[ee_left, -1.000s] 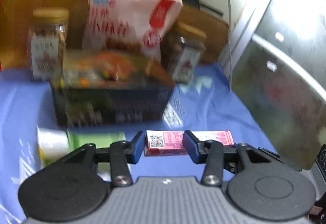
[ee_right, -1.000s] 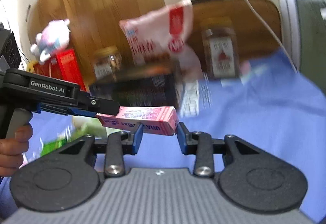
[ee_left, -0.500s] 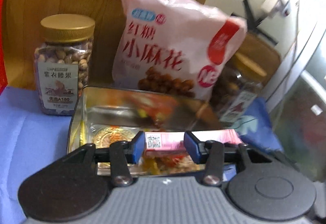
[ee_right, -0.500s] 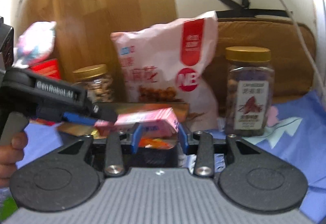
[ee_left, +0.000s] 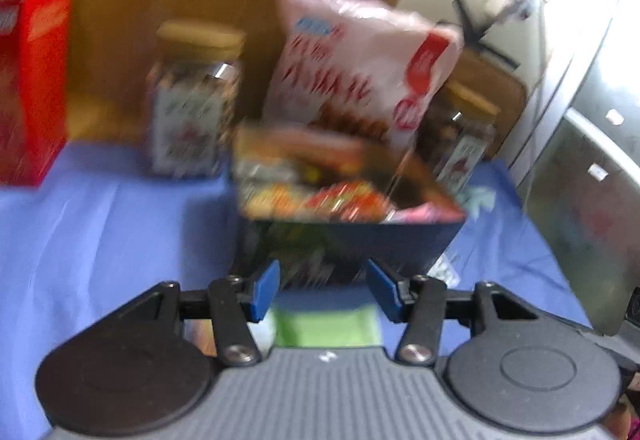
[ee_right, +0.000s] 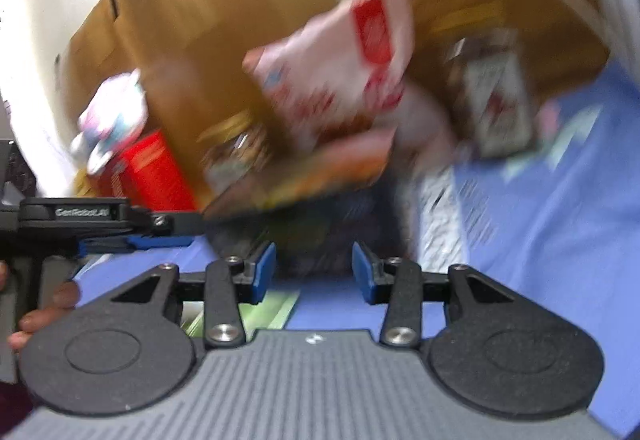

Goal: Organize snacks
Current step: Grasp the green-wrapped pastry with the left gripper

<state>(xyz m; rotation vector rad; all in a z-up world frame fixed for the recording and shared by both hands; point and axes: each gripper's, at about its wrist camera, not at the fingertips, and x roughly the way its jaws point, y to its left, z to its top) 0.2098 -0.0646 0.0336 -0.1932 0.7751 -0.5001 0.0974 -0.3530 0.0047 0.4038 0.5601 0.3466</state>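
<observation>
The blue-clothed worktop (ee_left: 120,240) carries a dark tin (ee_left: 344,236) heaped with snacks, the pink box (ee_left: 420,213) lying inside (seemingly dropped there). The left tool (ee_left: 324,292) is opening, empty; the right tool (ee_right: 314,272) stands spread, empty.

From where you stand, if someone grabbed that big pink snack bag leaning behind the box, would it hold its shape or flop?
The pink snack bag looks like thin puffed plastic film, so it would probably crumple and sag where pinched. It seems light for its bulk. It leans behind the dark snack box rather than standing alone, so a nudge would likely topple it.
</observation>
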